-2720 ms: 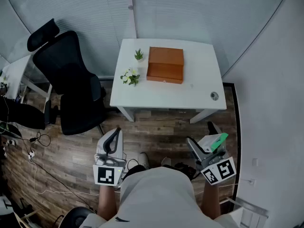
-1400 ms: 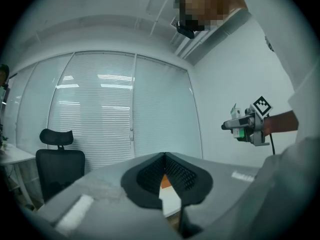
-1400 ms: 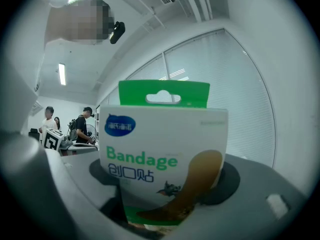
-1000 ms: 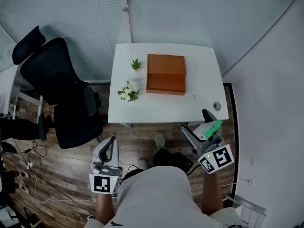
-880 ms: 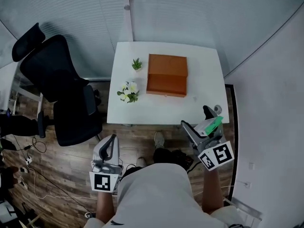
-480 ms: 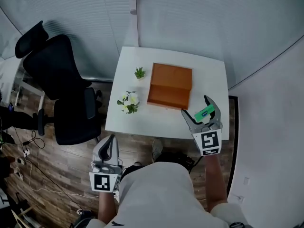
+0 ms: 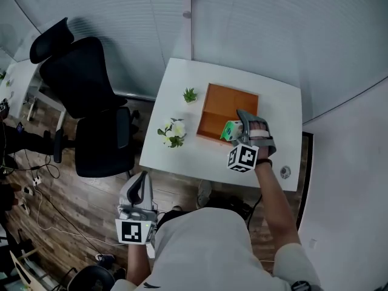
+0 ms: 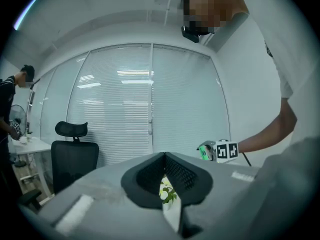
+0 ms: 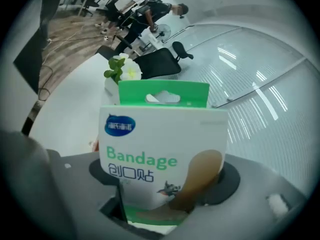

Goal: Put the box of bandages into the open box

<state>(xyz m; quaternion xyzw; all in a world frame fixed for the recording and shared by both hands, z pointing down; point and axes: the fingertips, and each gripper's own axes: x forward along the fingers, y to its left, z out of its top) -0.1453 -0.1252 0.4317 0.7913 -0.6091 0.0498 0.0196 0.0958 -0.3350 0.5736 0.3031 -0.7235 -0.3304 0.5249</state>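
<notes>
Box of bandages (image 9: 162, 154) pinched in right gripper (image 7: 238, 126) (at front edge of open box (image 7: 219, 103)), left gripper (image 7: 143, 184) pressed together

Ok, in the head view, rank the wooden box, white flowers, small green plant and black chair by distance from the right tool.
1. Wooden box: directly under the right tool.
2. White flowers and small green plant, left side of the table: too close to call.
3. Black chair: on the floor, far left.
</notes>
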